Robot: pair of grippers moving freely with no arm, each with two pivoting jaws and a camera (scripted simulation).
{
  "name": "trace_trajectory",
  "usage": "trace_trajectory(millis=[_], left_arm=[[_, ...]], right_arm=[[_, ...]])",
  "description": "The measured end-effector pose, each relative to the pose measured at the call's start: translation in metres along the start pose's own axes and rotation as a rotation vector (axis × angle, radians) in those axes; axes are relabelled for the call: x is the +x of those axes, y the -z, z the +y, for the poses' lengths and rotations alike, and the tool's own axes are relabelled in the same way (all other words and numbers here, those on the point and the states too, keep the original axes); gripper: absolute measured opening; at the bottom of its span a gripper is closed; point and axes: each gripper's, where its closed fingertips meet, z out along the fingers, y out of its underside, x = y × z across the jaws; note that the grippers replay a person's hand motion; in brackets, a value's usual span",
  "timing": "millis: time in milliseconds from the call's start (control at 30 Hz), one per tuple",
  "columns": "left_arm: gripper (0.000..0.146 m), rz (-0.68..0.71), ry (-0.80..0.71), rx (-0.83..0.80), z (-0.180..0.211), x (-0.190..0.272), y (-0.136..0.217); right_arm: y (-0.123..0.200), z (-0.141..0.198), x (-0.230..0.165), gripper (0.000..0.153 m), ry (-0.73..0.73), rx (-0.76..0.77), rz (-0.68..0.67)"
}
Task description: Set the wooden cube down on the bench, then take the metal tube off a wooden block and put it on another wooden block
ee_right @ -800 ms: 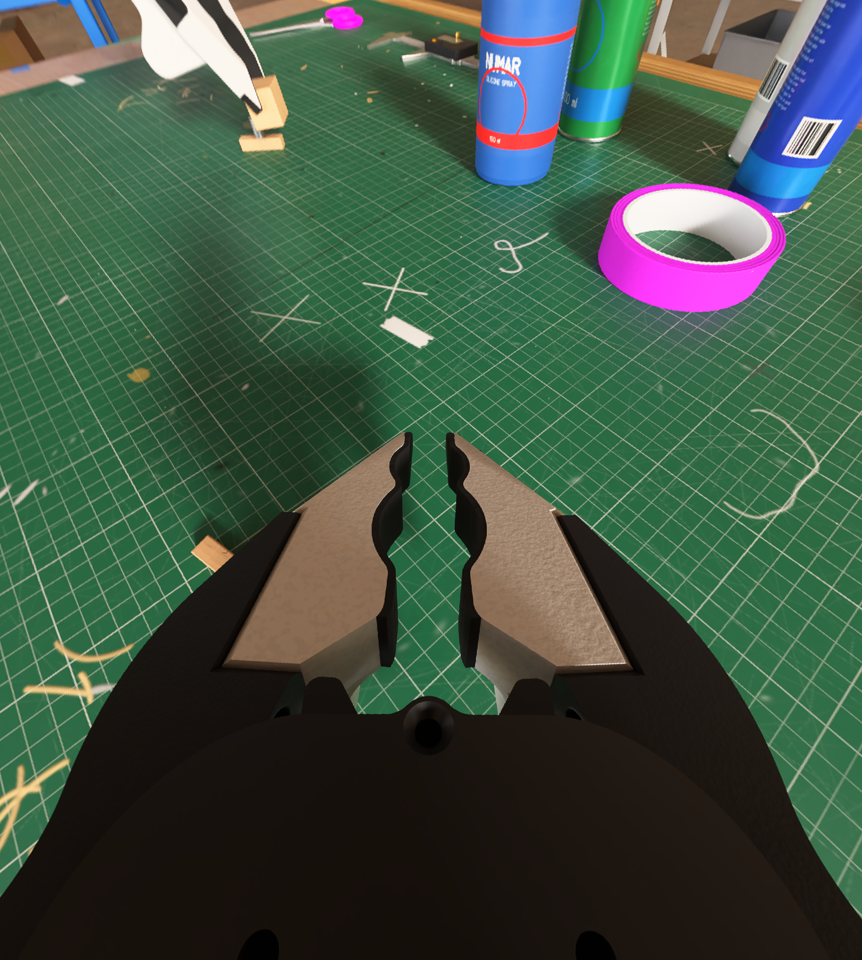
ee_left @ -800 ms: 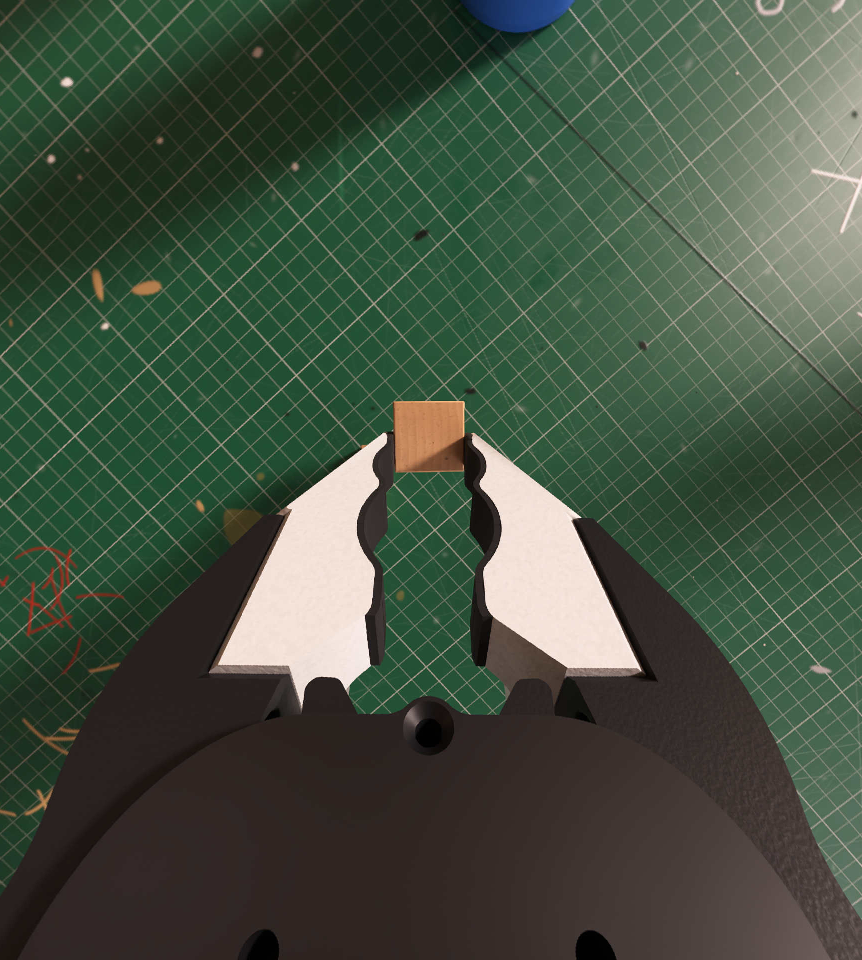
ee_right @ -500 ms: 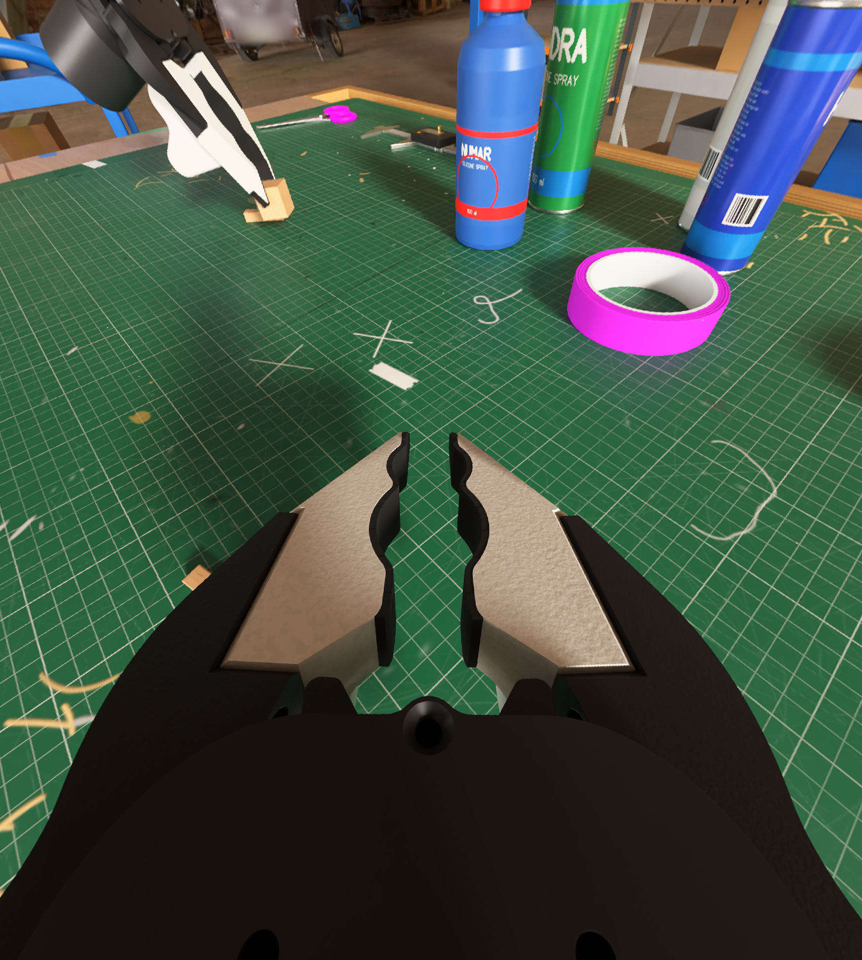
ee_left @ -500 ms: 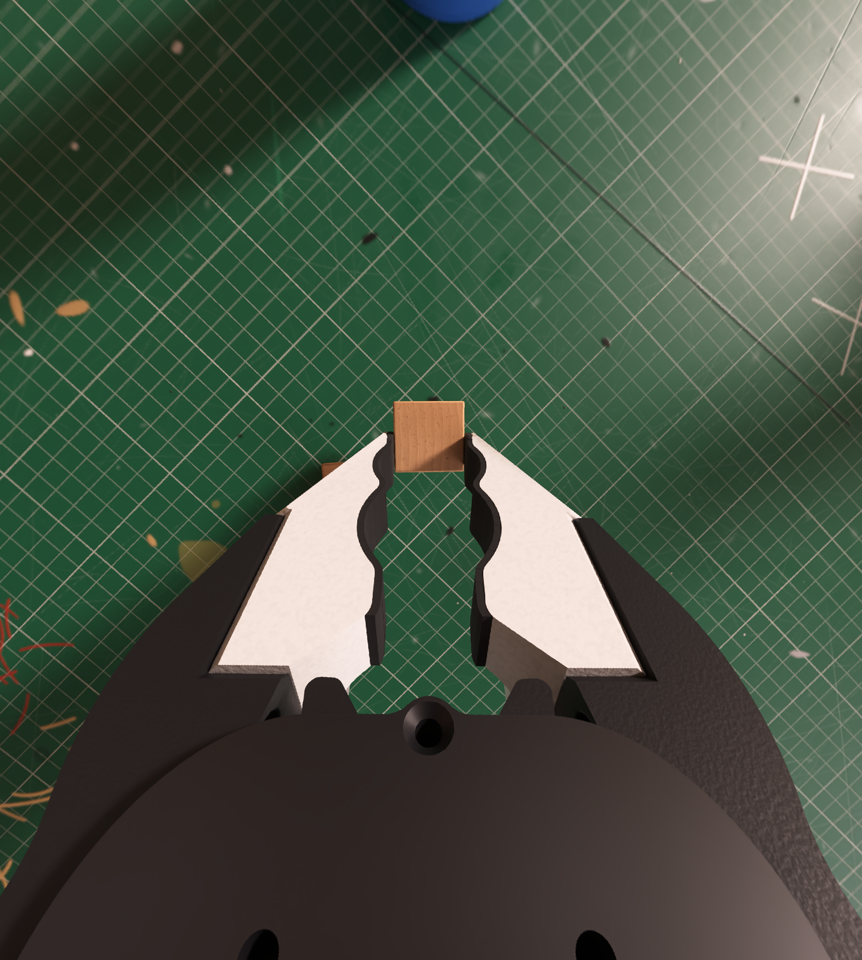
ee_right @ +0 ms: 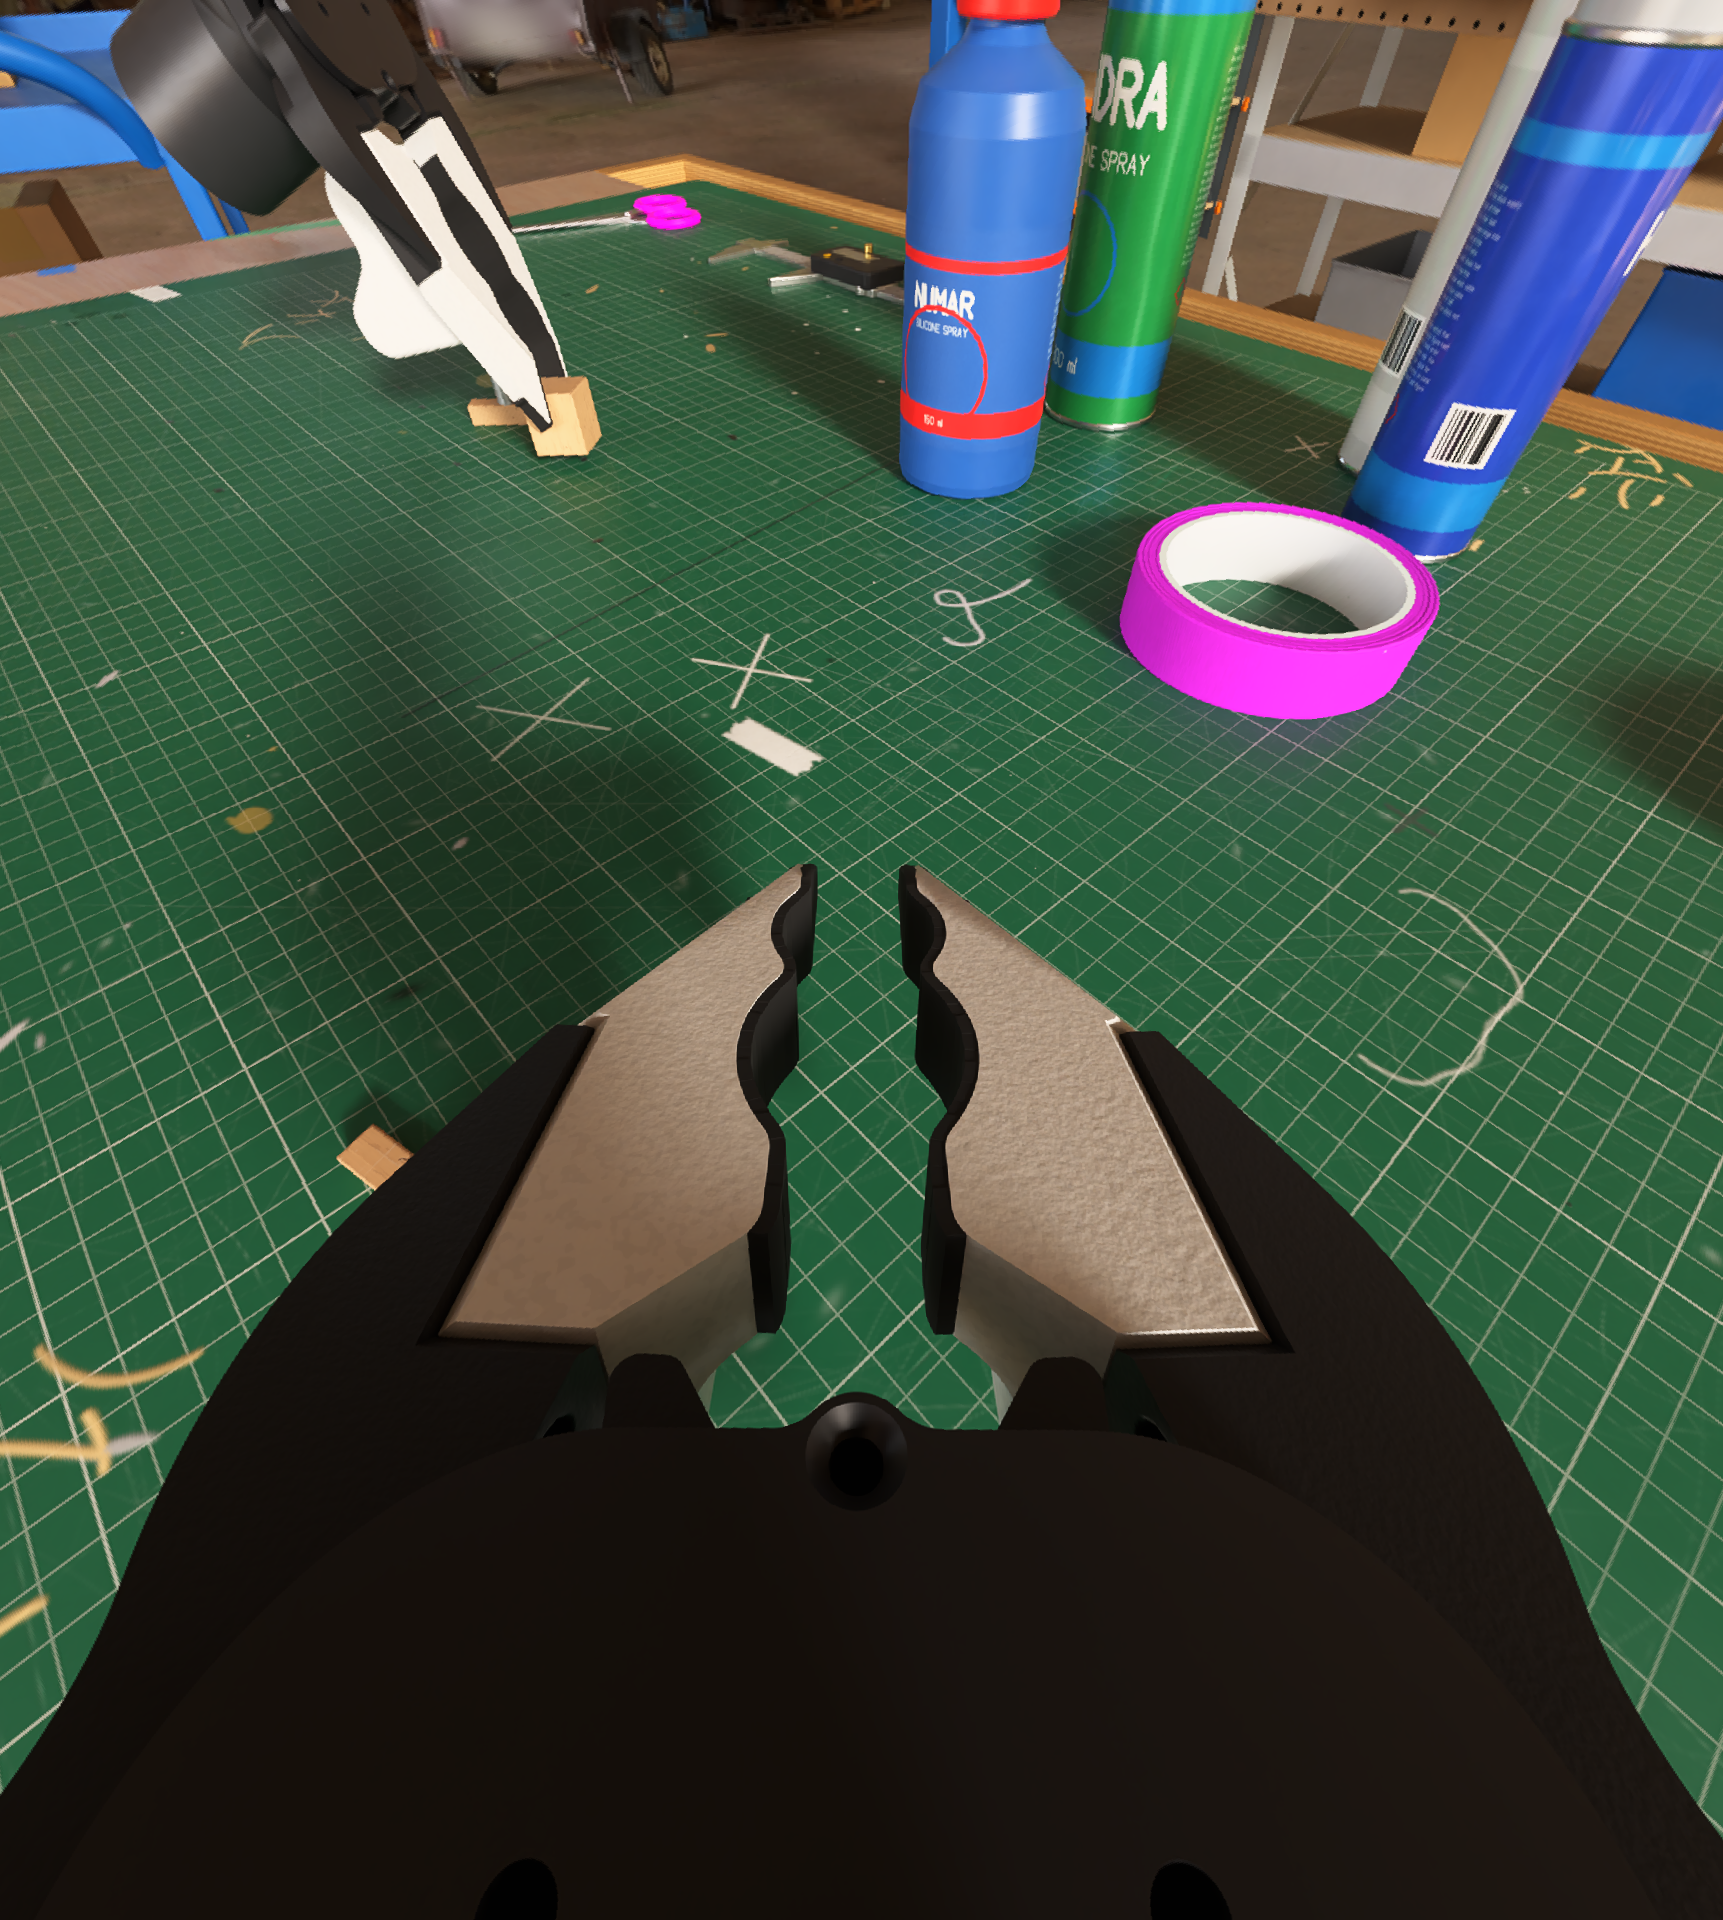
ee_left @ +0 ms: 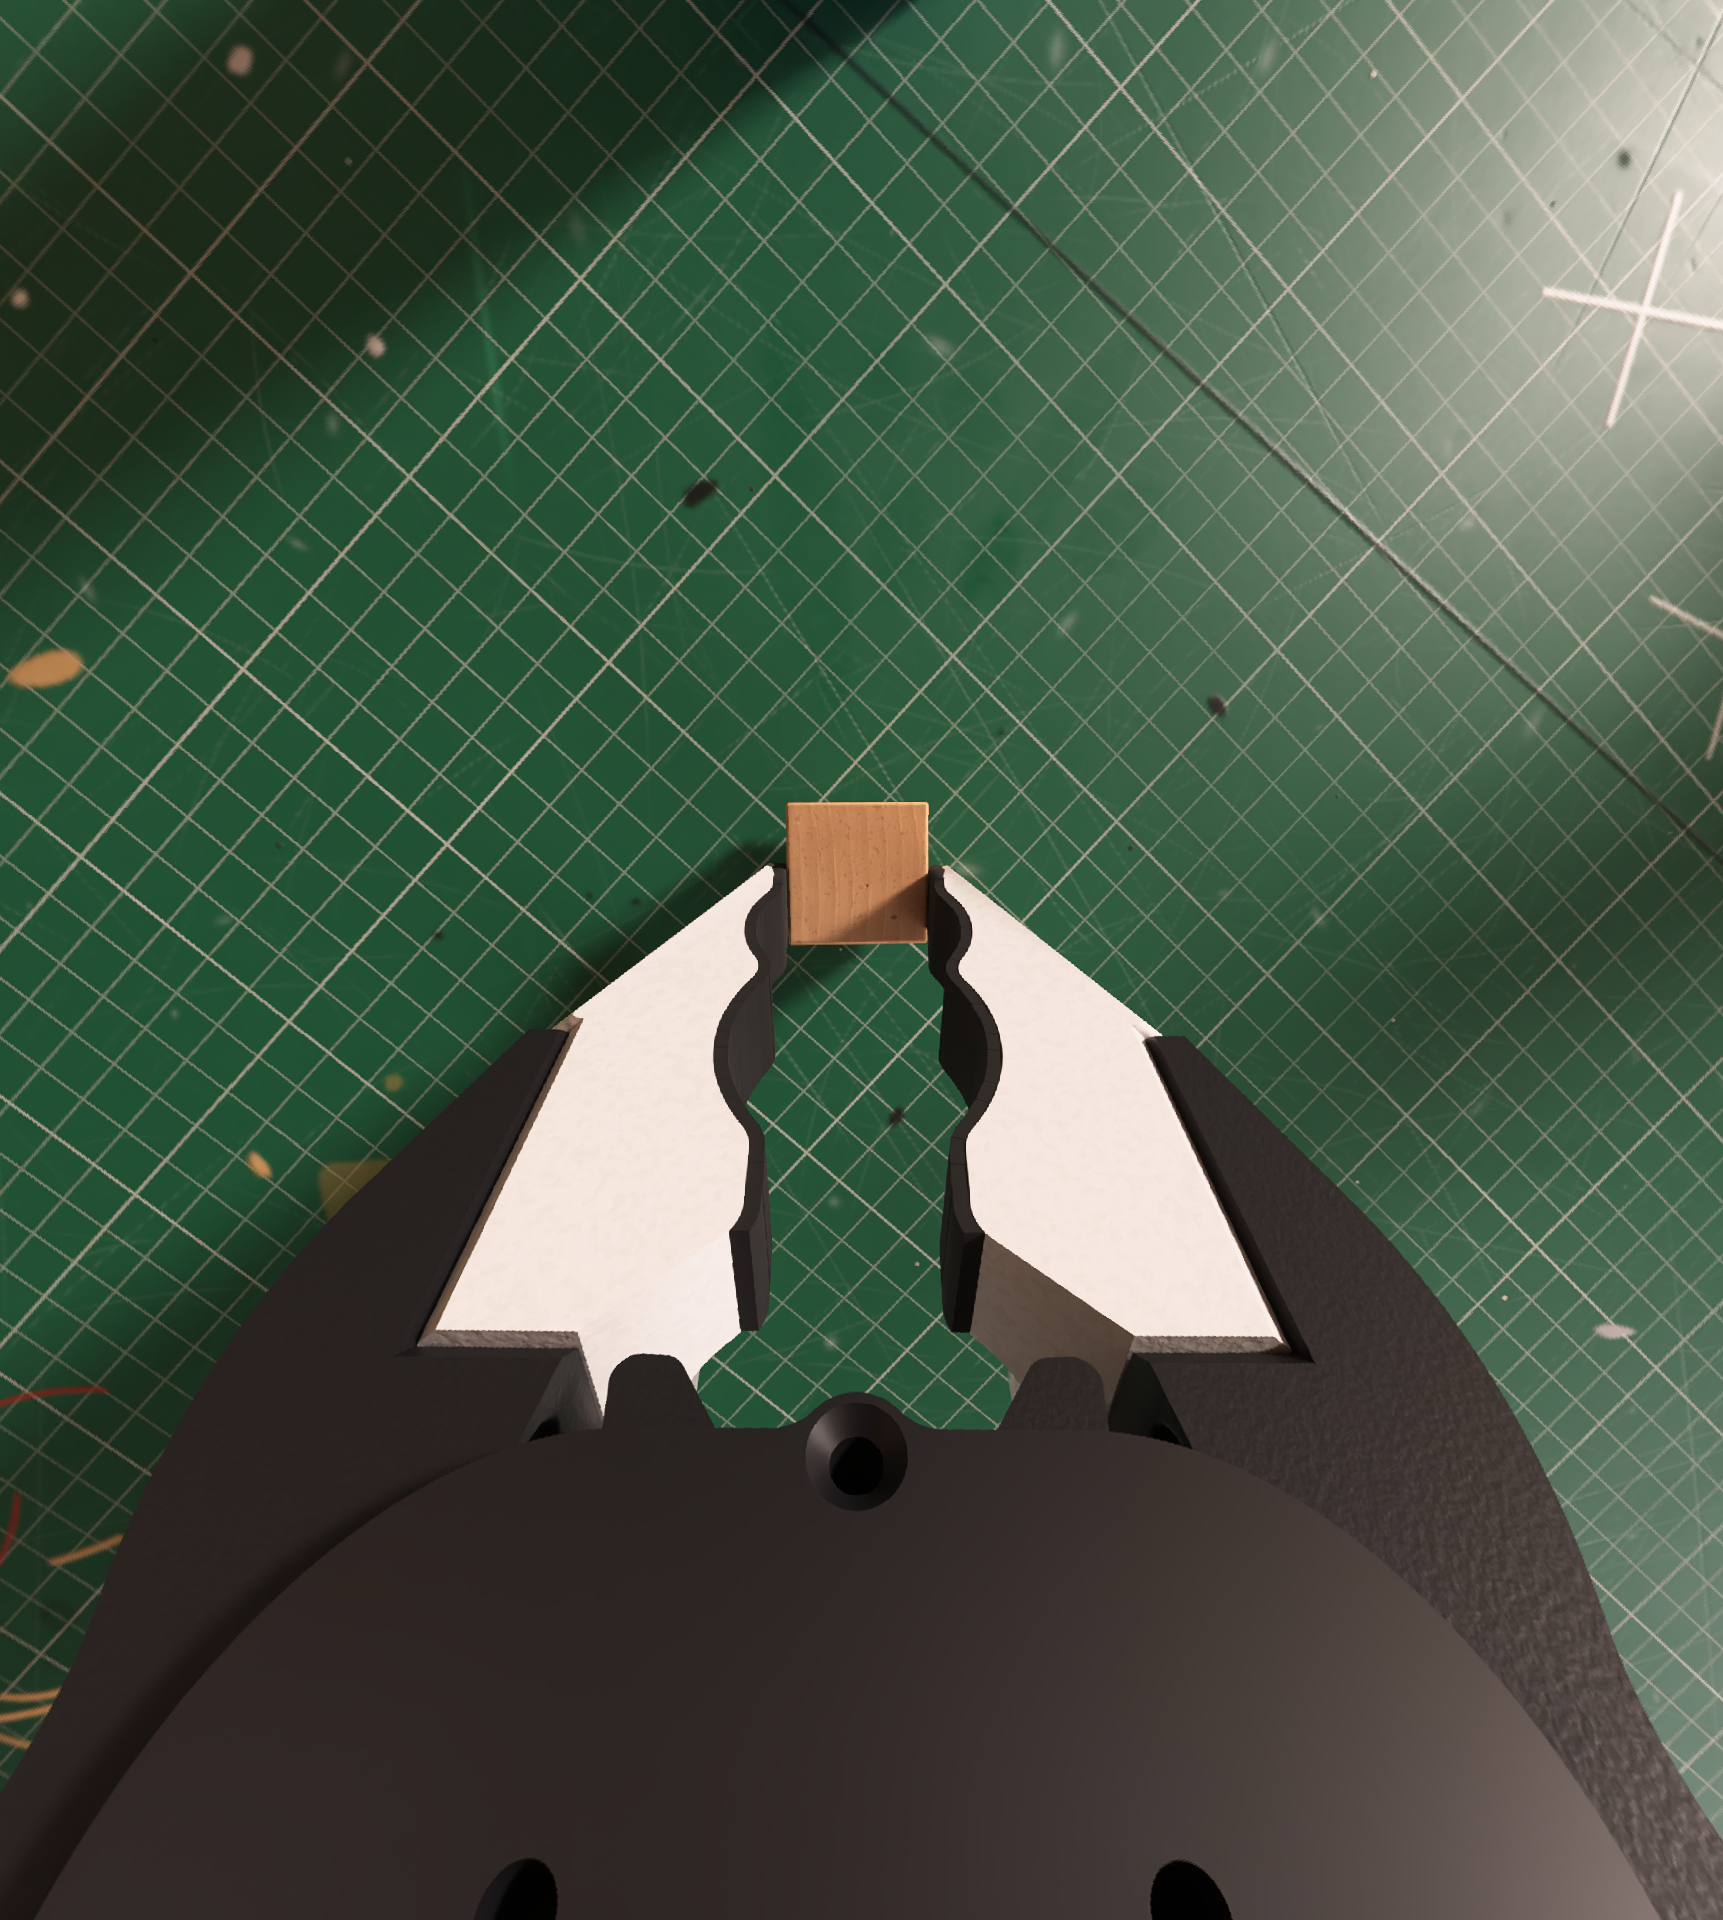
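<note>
My left gripper (ee_left: pixel 857 883) points down at the green mat (ee_left: pixel 1252 935) and is shut on the wooden cube (ee_left: pixel 857 888), held at its fingertips. In the right wrist view the left gripper (ee_right: pixel 550 410) holds the cube (ee_right: pixel 574 421) at or just above the mat. A flat wooden block (ee_right: pixel 491 414) lies just behind it, and a thin grey tube (ee_right: pixel 502 393) on it is mostly hidden by the fingers. My right gripper (ee_right: pixel 857 894) hovers over the mat, its jaws a narrow gap apart and empty. Another small wooden block (ee_right: pixel 374 1155) lies by its left finger.
A blue bottle (ee_right: pixel 982 312), a green spray can (ee_right: pixel 1117 260) and a tall blue can (ee_right: pixel 1522 312) stand at the back right. A magenta tape roll (ee_right: pixel 1278 613) lies in front of them. Scissors (ee_right: pixel 665 213) lie near the bench's wooden far edge (ee_right: pixel 763 177).
My left gripper has carried the cube down and to the right, off the flat block and close to the mat. The right wrist view has tilted up; its jaws have not changed.
</note>
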Motion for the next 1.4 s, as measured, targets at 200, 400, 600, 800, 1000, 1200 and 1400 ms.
trace_trajectory(millis=[200,400,600,800,1000,1200,1400], left_arm=[[0.026,-0.013,-0.015,-0.031,-0.001,-0.002,-0.006],[0.038,0.002,-0.027,-0.045,0.003,0.001,0.004],[0.057,-0.006,-0.054,-0.050,0.012,0.005,0.034],[0.056,0.023,-0.108,0.038,0.019,0.028,0.052],[0.056,-0.063,-0.137,0.030,0.033,0.030,0.064],[0.059,-0.126,-0.118,-0.045,0.046,0.017,0.056],[0.059,-0.137,-0.088,-0.055,0.048,0.009,0.052]], right_arm=[[0.002,-0.003,-0.002,0.016,0.012,0.010,-0.001],[-0.001,0.001,-0.006,0.016,0.047,-0.012,-0.008],[0.001,-0.002,-0.008,0.016,0.081,0.020,-0.019],[0.004,-0.009,-0.012,0.020,0.085,0.077,-0.075],[0.005,-0.010,-0.007,0.021,0.073,0.089,-0.070],[0.005,-0.010,-0.006,0.022,0.069,0.090,-0.078],[0.003,-0.008,-0.007,0.022,0.095,0.074,-0.075]])
